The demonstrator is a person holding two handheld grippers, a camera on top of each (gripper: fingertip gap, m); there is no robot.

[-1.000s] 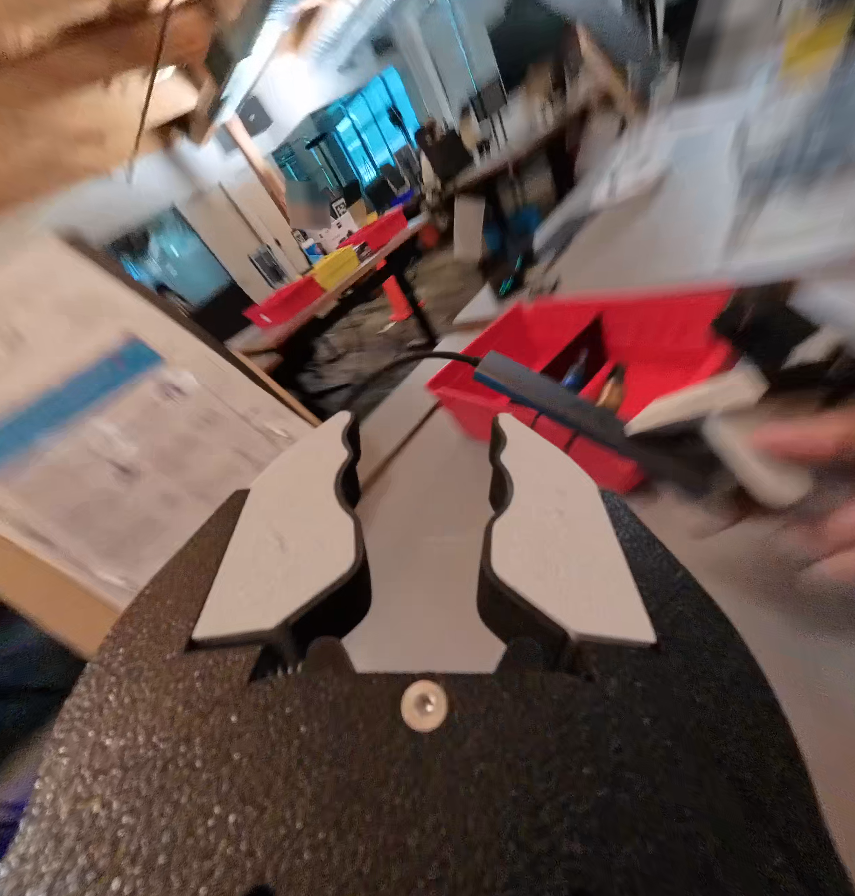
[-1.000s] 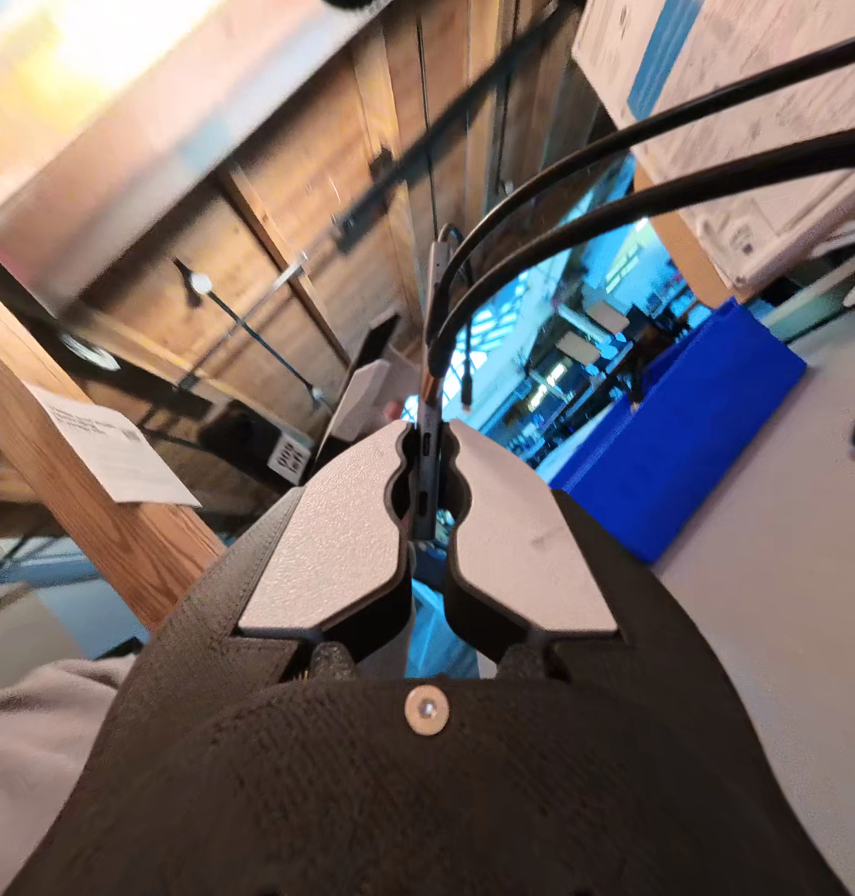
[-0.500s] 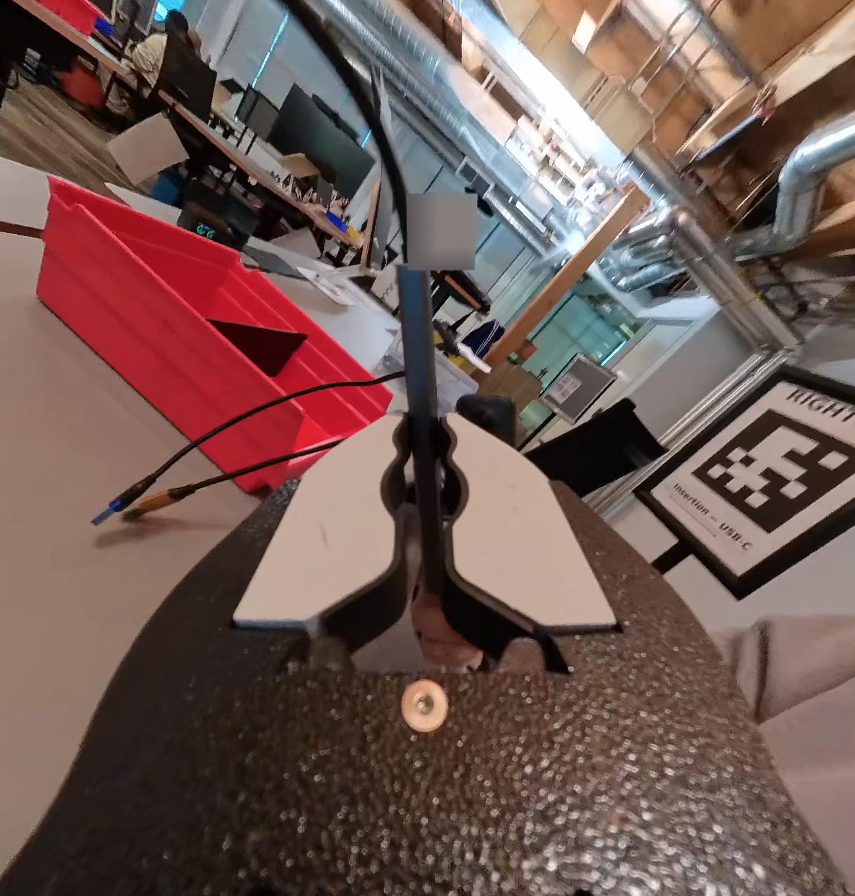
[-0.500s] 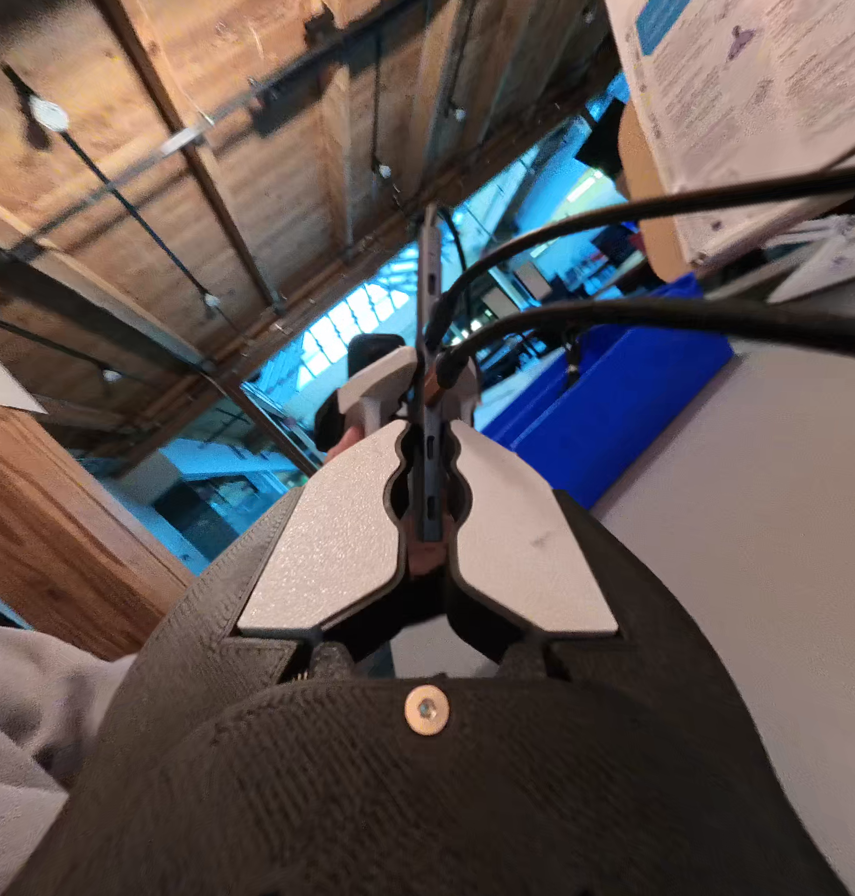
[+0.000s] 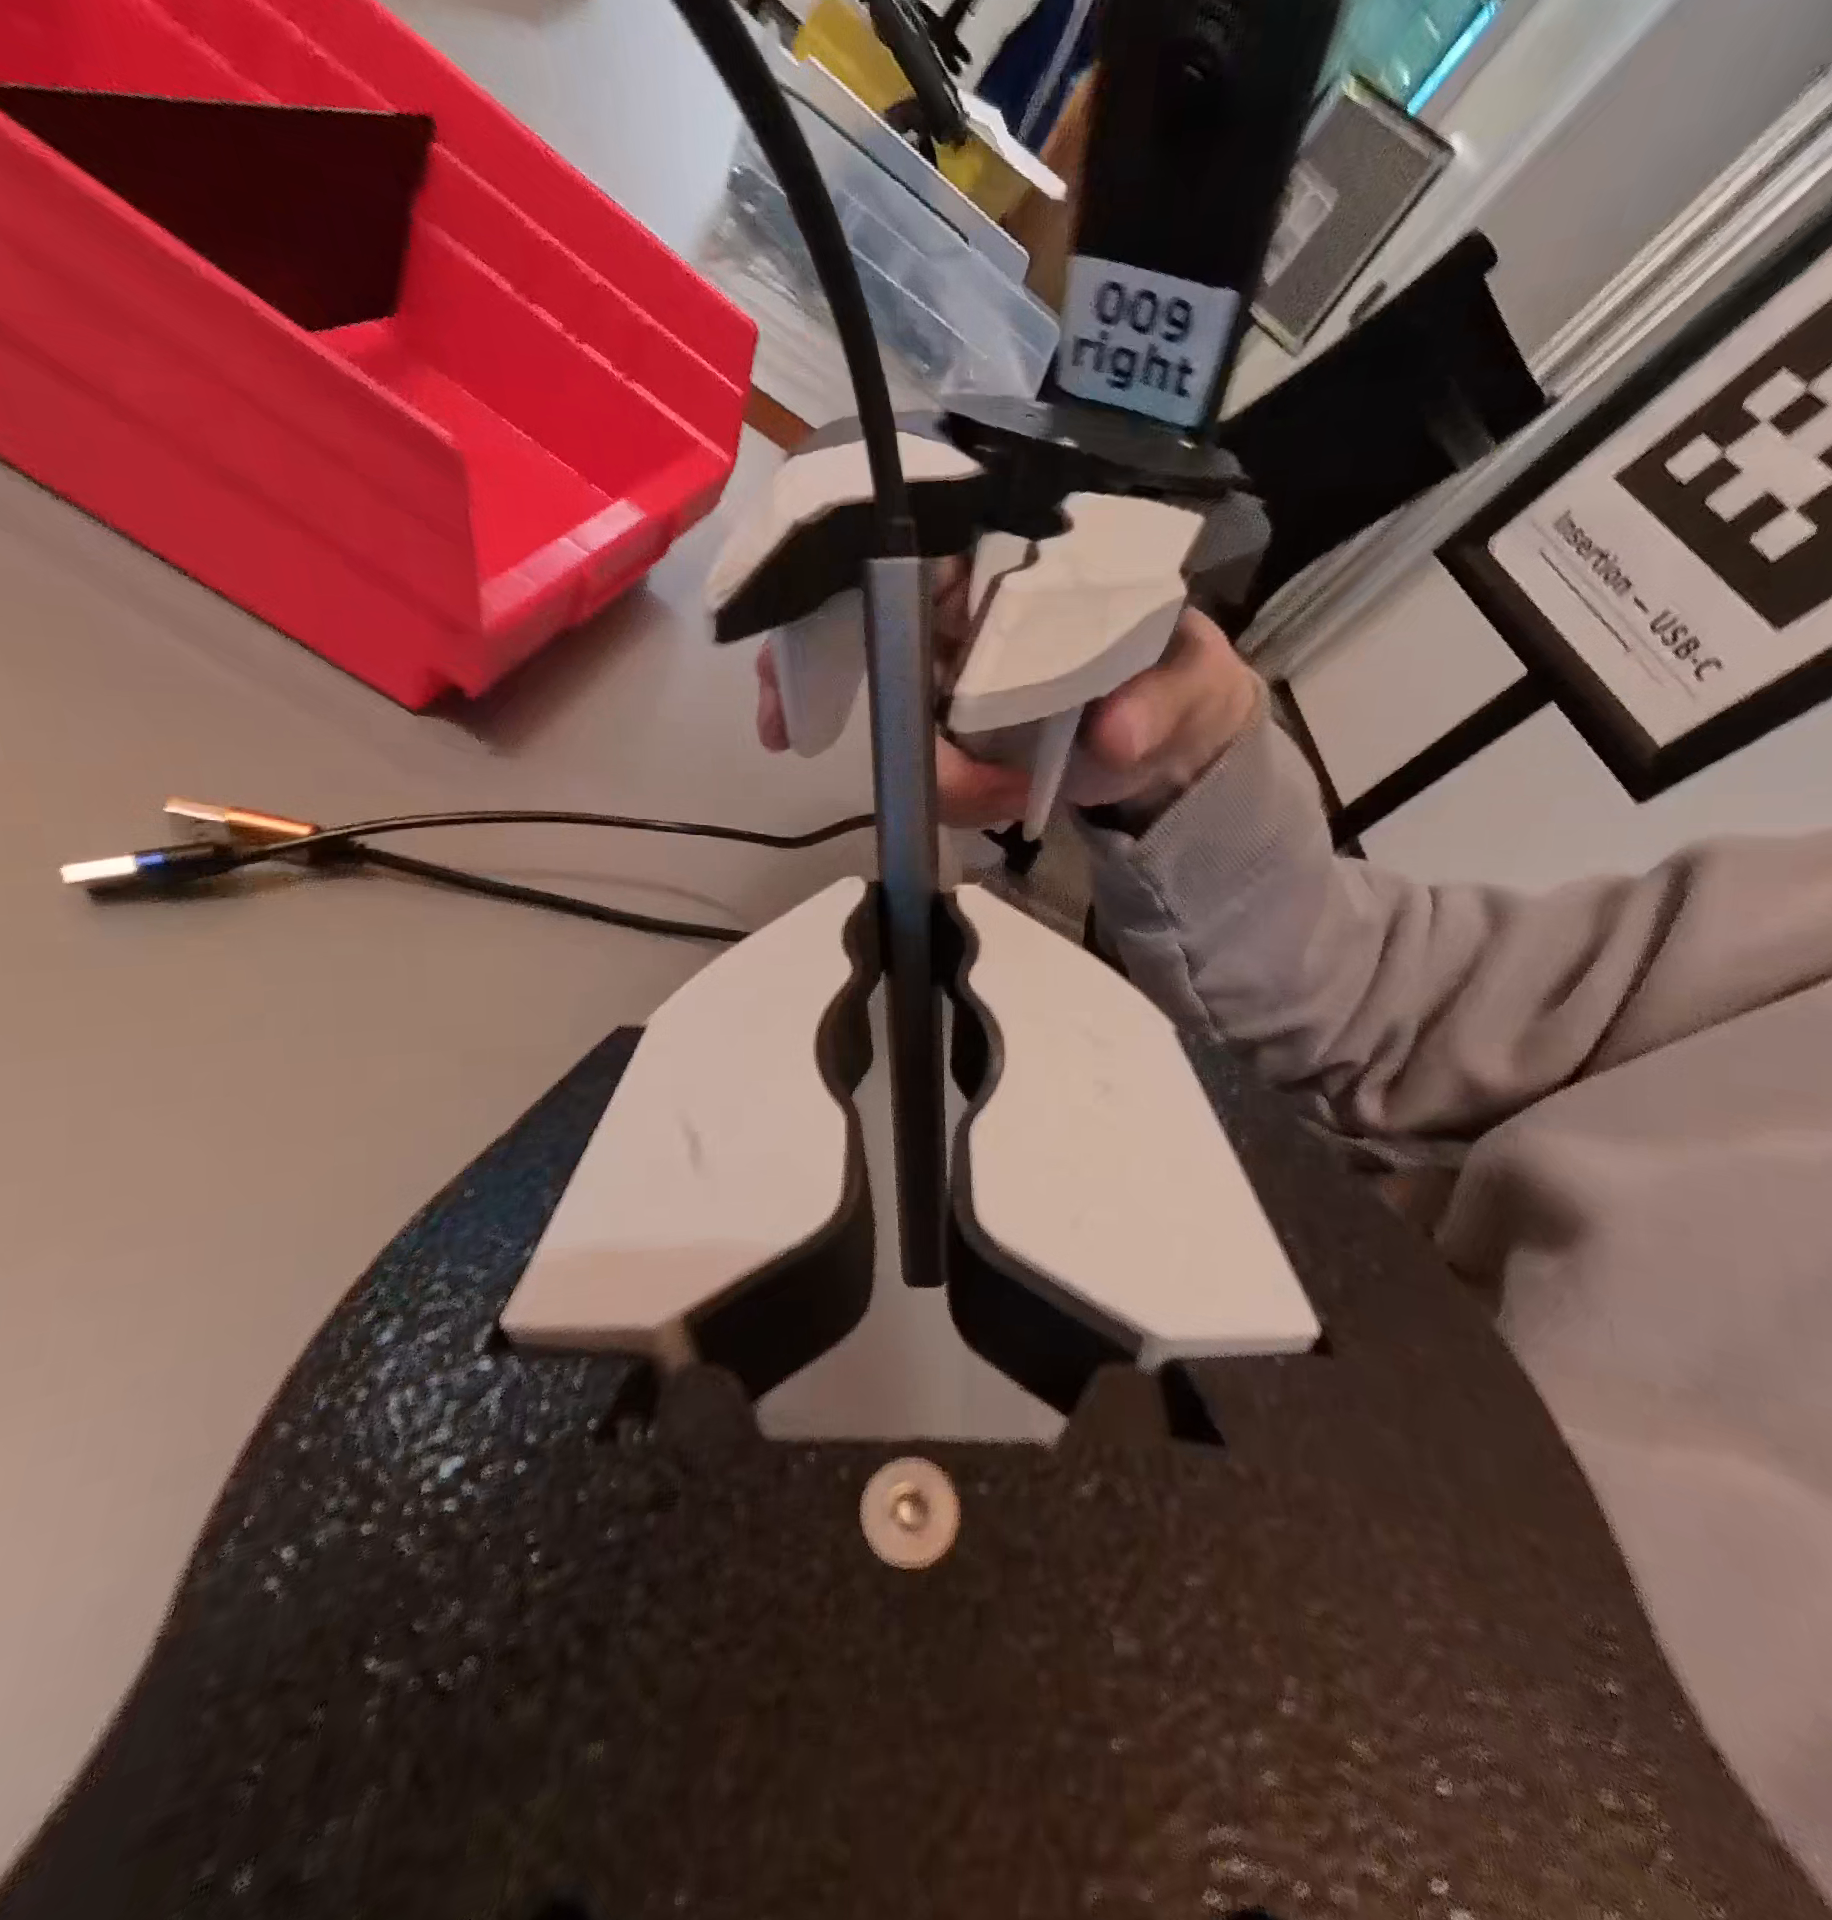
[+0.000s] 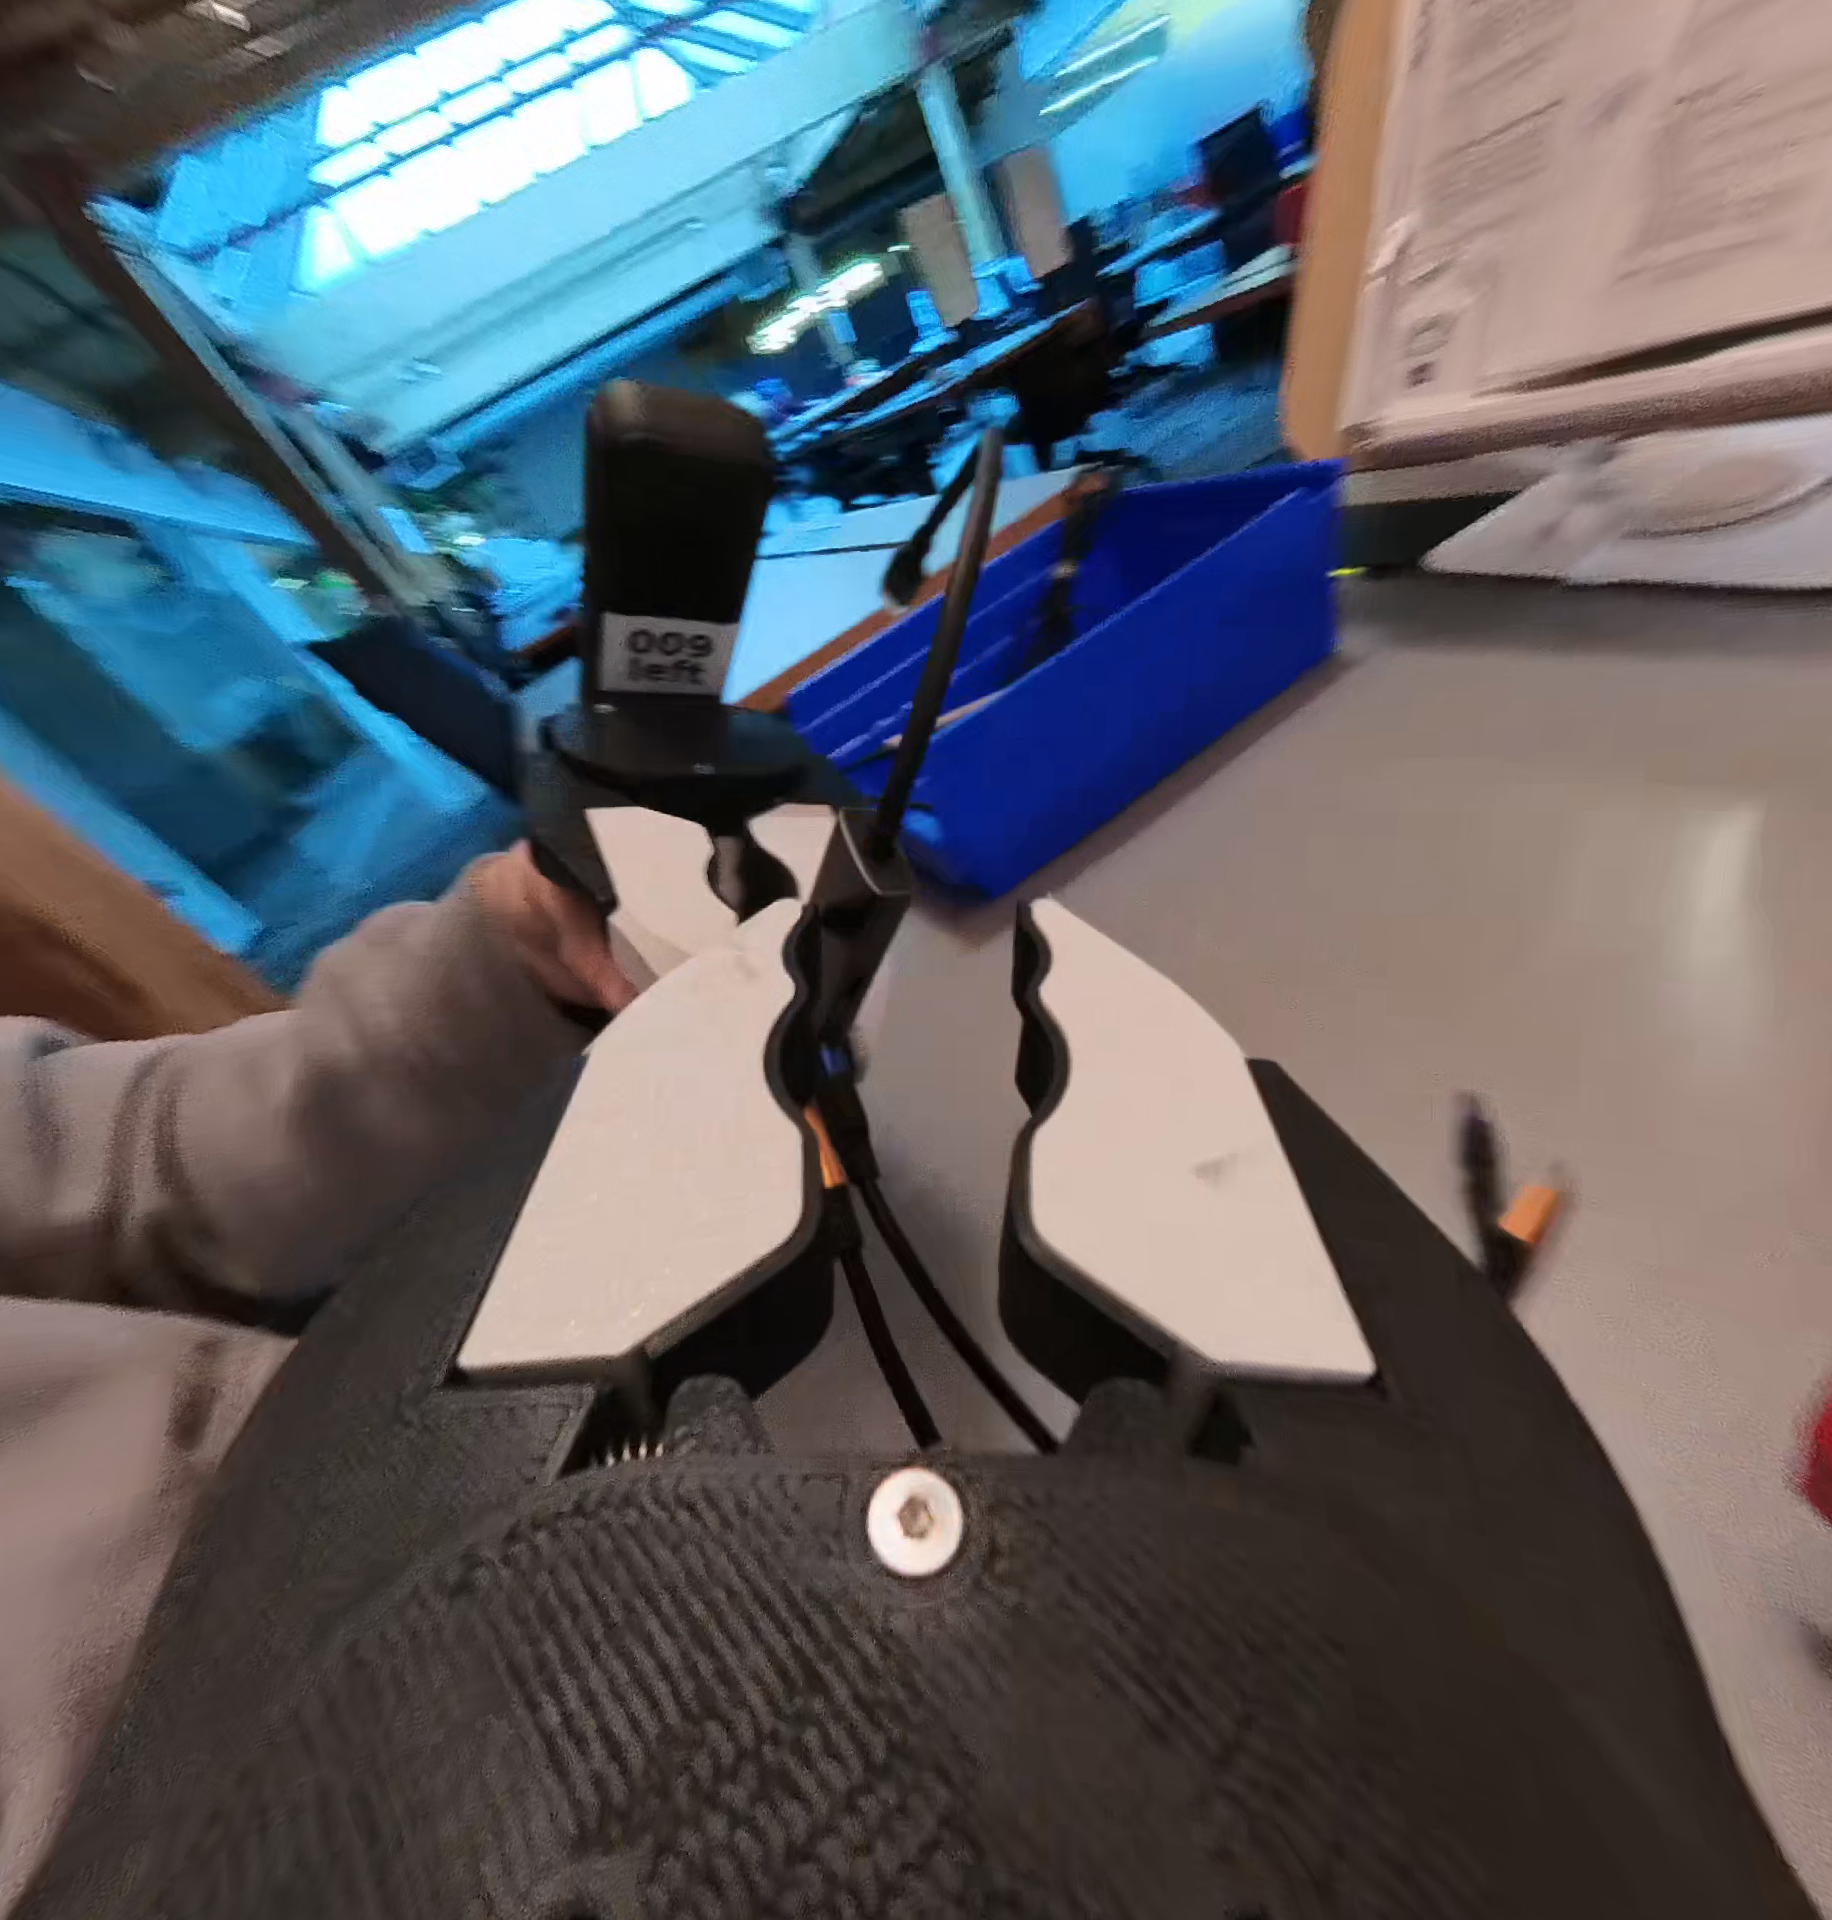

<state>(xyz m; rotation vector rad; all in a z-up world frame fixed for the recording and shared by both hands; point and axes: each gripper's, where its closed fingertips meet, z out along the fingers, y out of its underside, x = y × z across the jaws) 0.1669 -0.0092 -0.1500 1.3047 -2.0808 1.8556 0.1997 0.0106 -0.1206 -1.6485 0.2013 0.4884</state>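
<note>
My left gripper [image 5: 907, 904] is shut on a thin dark grey hub [image 5: 904, 1039], seen edge-on above the grey table [image 5: 268, 1039]. The hub's black cable [image 5: 829, 260] curves up and away. My right gripper [image 6: 910, 920] is open; the hub [image 6: 855, 904] leans against its left finger [image 6: 673, 1122]. Two black cables [image 6: 922, 1340], plugged into the hub, run down between the jaws. The right gripper [image 5: 907, 717], in a sleeved hand, faces me in the left wrist view. The left gripper [image 6: 730, 883] shows opposite in the right wrist view.
A red bin [image 5: 320, 343] stands at the back left of the left wrist view, with two loose USB plugs [image 5: 195, 842] on the table before it. A blue bin [image 6: 1099, 665] stands behind the grippers. A framed marker sign [image 5: 1722, 468] is on the right. The grippers' ends are close to 5 cm from one another.
My left gripper went from open to shut on the hub. My right gripper, shut on the hub until half a second ago, has opened. Both views have tilted down toward the table.
</note>
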